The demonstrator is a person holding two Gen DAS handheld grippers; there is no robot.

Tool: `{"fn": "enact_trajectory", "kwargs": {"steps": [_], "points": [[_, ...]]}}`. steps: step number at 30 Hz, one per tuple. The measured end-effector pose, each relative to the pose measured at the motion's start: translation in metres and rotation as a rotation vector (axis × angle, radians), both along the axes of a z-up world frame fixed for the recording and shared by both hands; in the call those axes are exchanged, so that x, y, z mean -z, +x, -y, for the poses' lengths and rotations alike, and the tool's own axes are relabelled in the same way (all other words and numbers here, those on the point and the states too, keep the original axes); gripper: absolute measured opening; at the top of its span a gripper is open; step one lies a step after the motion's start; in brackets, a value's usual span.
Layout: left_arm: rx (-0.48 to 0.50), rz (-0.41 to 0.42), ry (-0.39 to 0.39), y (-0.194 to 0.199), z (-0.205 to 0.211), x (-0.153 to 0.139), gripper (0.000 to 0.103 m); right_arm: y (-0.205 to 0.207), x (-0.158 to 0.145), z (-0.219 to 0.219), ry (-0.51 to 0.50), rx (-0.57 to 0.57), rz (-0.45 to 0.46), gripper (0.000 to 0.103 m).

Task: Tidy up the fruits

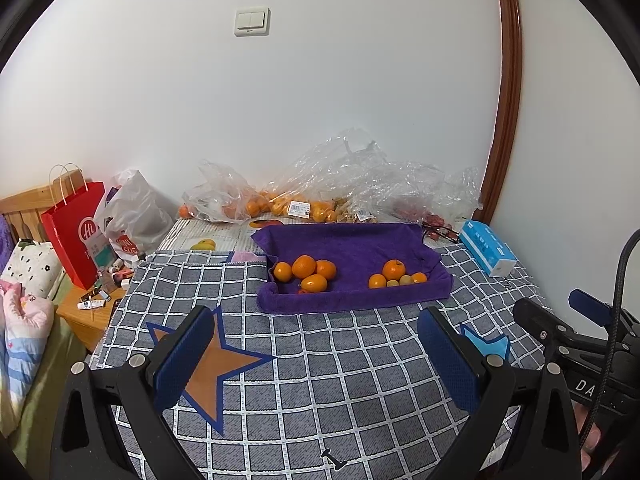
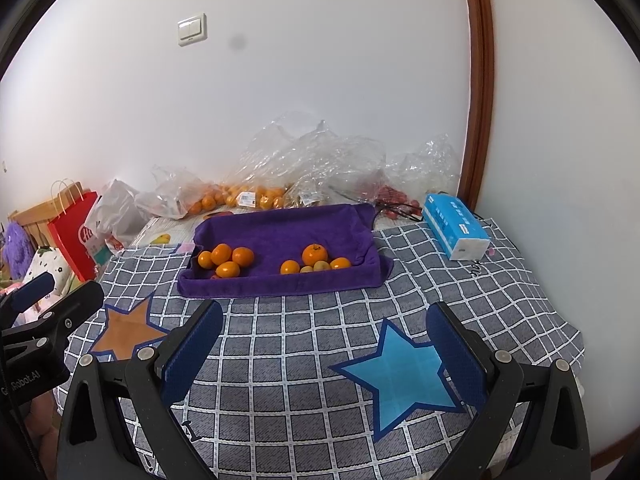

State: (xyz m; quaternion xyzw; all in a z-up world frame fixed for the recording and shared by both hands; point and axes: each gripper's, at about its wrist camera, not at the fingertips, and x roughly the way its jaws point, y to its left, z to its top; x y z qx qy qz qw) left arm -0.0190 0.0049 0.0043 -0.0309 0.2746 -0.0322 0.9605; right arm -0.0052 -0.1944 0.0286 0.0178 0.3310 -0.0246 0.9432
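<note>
Grey checked cloth [image 1: 320,380] with its orange star [image 1: 208,364] and blue star [image 2: 400,376] covers the tabletop in front of you, and well back on it sits the purple towel-lined tray [image 1: 352,248] that holds the fruit. Behind the tray, against the wall, lie clear plastic bags [image 1: 320,184] with more fruit, and a blue tissue pack [image 2: 456,224] rests to the tray's right. Inside the tray you have two clusters: the left group of oranges [image 1: 306,270], four touching one another, and the right group [image 1: 394,274], where one larger orange sits among smaller orange and greenish-yellow fruits. Your left hand-held gripper [image 1: 320,360] has its jaws spread wide with nothing between them, and your right hand-held gripper [image 2: 324,352] is likewise wide apart and empty; both hover over the cloth, well short of the tray. Expect the oranges to be light, round and smooth-skinned, likely to roll on the soft towel and to bruise if squeezed hard. Take each one across its widest middle, pads on opposite sides, and pick from the edge of a cluster so the neighbours are not nudged.
</note>
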Motion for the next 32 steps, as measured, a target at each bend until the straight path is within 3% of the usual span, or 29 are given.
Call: {"fn": "enact_trajectory", "kwargs": {"steps": [32], "points": [[0.001, 0.006, 0.004, -0.0003, 0.0014, -0.0028, 0.102, -0.0013, -0.0044, 0.0006, 0.003, 0.004, 0.004, 0.101]]}}
